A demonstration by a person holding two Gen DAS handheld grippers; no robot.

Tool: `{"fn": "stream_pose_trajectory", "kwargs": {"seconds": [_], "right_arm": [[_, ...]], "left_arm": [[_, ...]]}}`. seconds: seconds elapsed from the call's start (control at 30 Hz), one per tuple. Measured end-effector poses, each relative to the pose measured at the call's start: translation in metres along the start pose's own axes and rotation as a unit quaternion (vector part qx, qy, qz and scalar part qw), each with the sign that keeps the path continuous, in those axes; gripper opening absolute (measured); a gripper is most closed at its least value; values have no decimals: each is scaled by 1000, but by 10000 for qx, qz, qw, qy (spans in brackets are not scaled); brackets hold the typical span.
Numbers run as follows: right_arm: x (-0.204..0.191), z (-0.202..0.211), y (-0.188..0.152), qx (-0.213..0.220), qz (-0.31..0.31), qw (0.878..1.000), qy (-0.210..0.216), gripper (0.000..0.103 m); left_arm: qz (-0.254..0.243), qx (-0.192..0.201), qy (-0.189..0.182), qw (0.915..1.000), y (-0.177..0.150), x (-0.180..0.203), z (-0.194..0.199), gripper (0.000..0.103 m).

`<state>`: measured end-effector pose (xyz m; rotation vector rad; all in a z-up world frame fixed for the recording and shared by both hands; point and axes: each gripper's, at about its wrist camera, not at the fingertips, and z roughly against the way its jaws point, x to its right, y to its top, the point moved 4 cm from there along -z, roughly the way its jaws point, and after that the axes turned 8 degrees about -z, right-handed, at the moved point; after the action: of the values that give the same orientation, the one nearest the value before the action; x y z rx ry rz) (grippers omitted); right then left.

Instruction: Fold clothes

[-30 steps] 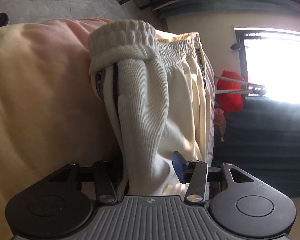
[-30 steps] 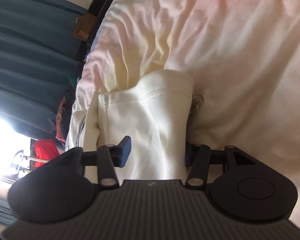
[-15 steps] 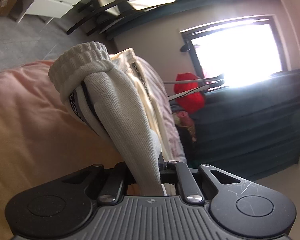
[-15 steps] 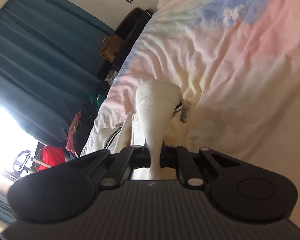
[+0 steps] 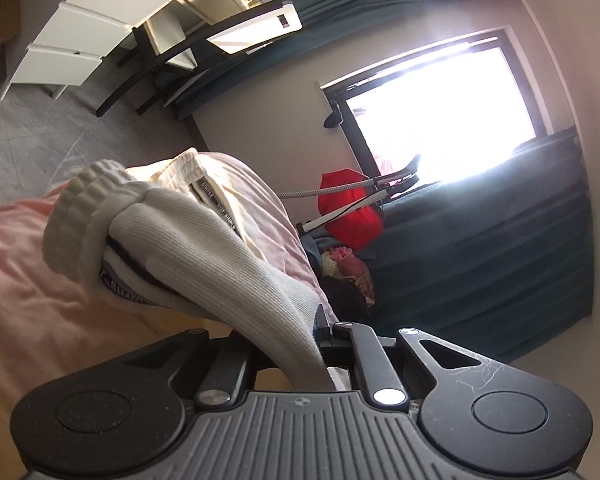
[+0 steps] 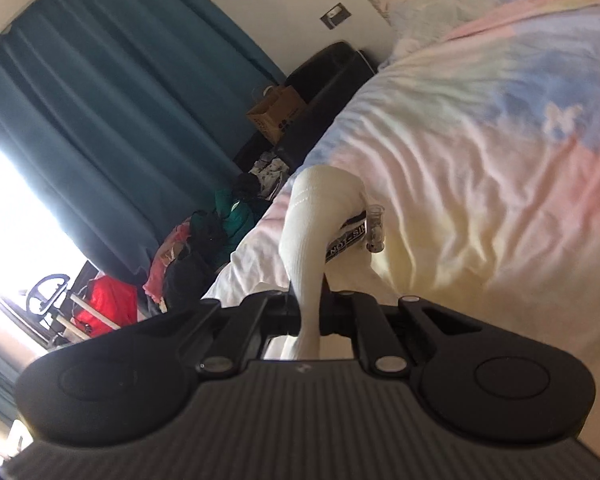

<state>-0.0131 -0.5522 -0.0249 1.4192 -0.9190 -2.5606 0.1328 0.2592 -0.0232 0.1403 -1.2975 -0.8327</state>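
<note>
My left claw [image 5: 300, 344] pinches the white trousers [image 5: 204, 264]. My right claw [image 6: 310, 312] pinches them too, probably the hem, above the bed [image 6: 480, 184].

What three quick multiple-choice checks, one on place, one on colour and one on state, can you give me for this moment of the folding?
1. Where does the white garment lie beyond the grippers?
A. on the bed
B. on the floor
C. on a chair

2. What colour are the curtains?
A. red
B. teal
C. yellow

3. How does the left gripper stand?
A. wide open, holding nothing
B. shut on nothing
C. shut on the garment

Answers:
1 A: the garment's far part rests on the pastel bedspread.
2 B: teal folds hang beside the bright window.
3 C: ribbed white cloth runs out from between its closed fingers; the right gripper pinches the cloth the same way.
</note>
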Motion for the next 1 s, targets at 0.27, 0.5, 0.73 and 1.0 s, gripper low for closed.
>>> {"fn": "stream_pose_trajectory", "kwargs": {"seconds": [0.27,0.5,0.73,1.0], "right_arm": [[-91,-153,-25,-34,895,9955,-311,8],[-101,-276,-77,-306,1836,9798,-728,9],[-84,-296,-88,-676,1770,9794,-698,15],[-82,-216,-76,-1304,1304,9808,640,88]], "left_arm": [[-855,4,1067,9906,47,37,-181,10],[-1148,-347,2019,9720,51,22,-330,11],[-1208,-524,1822,9744,43,-6,-364,18],[-1765,-182,1115,9778,32,9,-279,72]]}}
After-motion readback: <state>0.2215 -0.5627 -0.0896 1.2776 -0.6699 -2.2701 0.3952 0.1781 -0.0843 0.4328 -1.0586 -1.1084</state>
